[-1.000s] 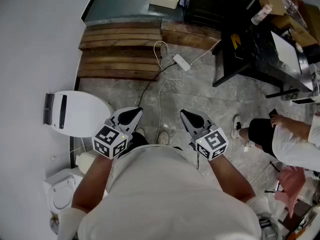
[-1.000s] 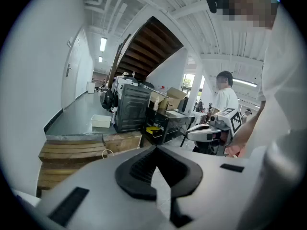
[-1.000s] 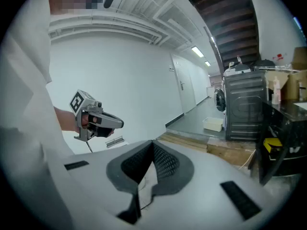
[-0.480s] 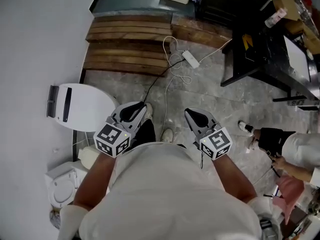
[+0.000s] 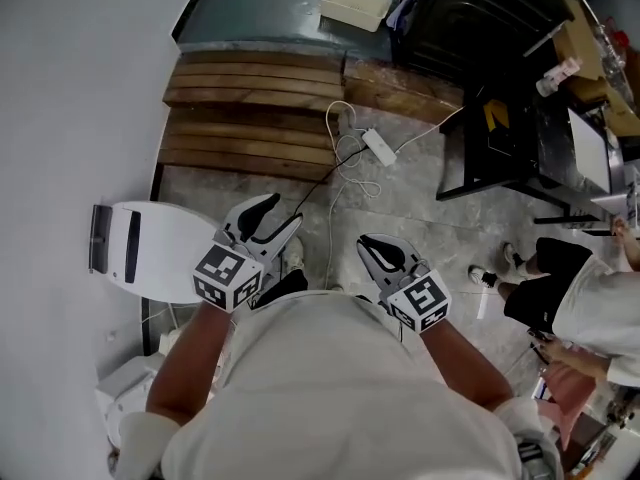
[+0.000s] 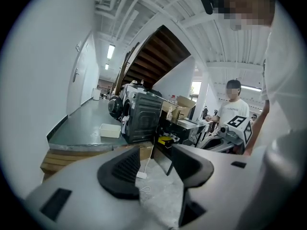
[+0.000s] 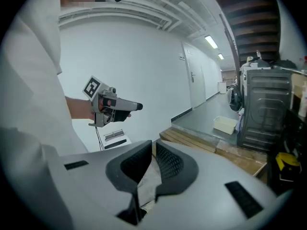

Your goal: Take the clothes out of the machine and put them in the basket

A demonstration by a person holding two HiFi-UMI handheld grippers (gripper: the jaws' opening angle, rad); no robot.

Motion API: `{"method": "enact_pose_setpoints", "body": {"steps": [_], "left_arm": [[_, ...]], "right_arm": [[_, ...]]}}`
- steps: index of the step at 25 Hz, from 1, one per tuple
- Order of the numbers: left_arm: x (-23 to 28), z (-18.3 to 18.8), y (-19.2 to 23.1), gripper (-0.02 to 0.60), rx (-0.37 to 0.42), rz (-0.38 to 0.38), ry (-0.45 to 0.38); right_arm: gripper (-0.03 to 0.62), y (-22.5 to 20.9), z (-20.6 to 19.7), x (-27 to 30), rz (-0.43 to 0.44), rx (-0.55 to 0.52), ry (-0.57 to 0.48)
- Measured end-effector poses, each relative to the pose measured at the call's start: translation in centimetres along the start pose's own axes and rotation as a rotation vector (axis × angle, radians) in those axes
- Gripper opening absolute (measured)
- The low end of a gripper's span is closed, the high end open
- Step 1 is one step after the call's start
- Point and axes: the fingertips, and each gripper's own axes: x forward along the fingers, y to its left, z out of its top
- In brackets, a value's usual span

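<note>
A dark grey machine [image 5: 470, 18] stands far ahead beyond the wooden steps; it also shows in the left gripper view [image 6: 144, 116] and the right gripper view [image 7: 264, 107]. A shallow white basket [image 5: 355, 3] lies on the floor beside it [image 6: 110, 131]. No clothes show. My left gripper [image 5: 270, 218] is held in front of my chest; its jaws are opening with nothing between them [image 6: 156, 169]. My right gripper [image 5: 375, 253] is held level with it, shut and empty [image 7: 152, 164]. Both are far from the machine.
Wooden plank steps [image 5: 250, 108] lie ahead. A white power strip [image 5: 380, 148] with a looped cable lies on the stone floor. A white oval appliance [image 5: 150, 253] stands at my left by the wall. A black table [image 5: 510, 138] and another person [image 5: 590, 298] are at the right.
The left gripper's jaws have parted and it has moved forward in the head view. Both grippers have travelled with me across the floor. The person at the right has shifted.
</note>
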Motion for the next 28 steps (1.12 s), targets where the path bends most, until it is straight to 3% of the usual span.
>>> {"method": "enact_pose_setpoints", "body": {"steps": [7, 13, 21, 28], "left_arm": [[0.7, 2.6, 8.9, 0.207, 0.019, -0.046, 0.002], [3.2, 5.0, 14.4, 0.207, 0.007, -0.033, -0.004], [9.3, 9.0, 24.5, 0.209, -0.009, -0.010, 0.013], [17.9, 14.9, 34.3, 0.209, -0.028, 0.005, 0.086]], "right_arm": [[0.014, -1.8, 3.5, 8.5, -0.044, 0.008, 0.036], [0.035, -4.7, 6.0, 13.5, -0.035, 0.003, 0.039], [0.035, -12.2, 9.7, 23.3, 0.028, 0.022, 0.073], [0.035, -23.3, 15.6, 32.1, 0.064, 0.049, 0.080]]}}
